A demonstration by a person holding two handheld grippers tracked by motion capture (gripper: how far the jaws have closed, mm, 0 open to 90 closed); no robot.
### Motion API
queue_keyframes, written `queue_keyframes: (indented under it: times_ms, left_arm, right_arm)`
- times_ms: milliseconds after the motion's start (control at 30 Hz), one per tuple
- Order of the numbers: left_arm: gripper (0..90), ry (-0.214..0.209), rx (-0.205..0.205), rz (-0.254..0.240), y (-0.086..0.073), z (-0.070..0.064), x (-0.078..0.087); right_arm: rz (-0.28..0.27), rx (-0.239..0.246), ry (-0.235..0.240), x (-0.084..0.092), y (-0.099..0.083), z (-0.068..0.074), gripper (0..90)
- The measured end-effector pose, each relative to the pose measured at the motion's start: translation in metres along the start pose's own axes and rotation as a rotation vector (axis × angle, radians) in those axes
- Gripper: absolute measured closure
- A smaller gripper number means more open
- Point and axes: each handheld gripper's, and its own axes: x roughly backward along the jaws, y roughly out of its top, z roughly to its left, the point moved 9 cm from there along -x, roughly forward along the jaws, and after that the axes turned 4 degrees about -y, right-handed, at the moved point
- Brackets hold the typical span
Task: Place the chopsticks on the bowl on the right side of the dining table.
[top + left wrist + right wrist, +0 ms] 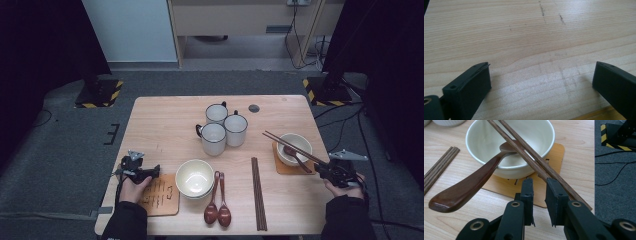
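A cream bowl (295, 145) (536, 137) sits on a wooden coaster (287, 169) (554, 155) at the table's right. A dark wooden spoon (466, 187) leans in it, and a pair of brown chopsticks (292, 147) (520, 151) lies across its rim. My right gripper (320, 169) (539, 181) hovers at the near end of those chopsticks, its jaws a narrow gap apart with nothing between them. The sticks pass just under the outer side of the right-hand jaw. My left gripper (155, 171) (541, 72) rests open, jaws wide, over bare wood at the table's left edge.
Three white mugs (222, 127) cluster at the table's middle back. Stacked cream bowls (194, 177) stand front centre beside a bare wooden coaster (160, 197). Two dark spoons (217, 207) and more chopsticks (258, 195) (439, 167) lie at the front.
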Motion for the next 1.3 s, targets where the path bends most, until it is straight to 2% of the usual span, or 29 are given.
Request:
queue_keyframes:
  times_ms: [800, 1000, 1300]
  left_arm:
    - [0.8, 0.000, 0.000, 0.000, 0.000, 0.000, 0.000]
    - [0.7, 0.000, 0.000, 0.000, 0.000, 0.000, 0.000]
    - [0.7, 0.000, 0.000, 0.000, 0.000, 0.000, 0.000]
  right_arm:
    - [-0.002, -0.006, -0.008, -0.003, 0.000, -0.002, 74.7]
    - [-0.035, -0.005, 0.003, 0.002, 0.005, 0.000, 72.4]
    - [-0.097, -0.011, 0.005, 0.009, 0.024, 0.001, 63.9]
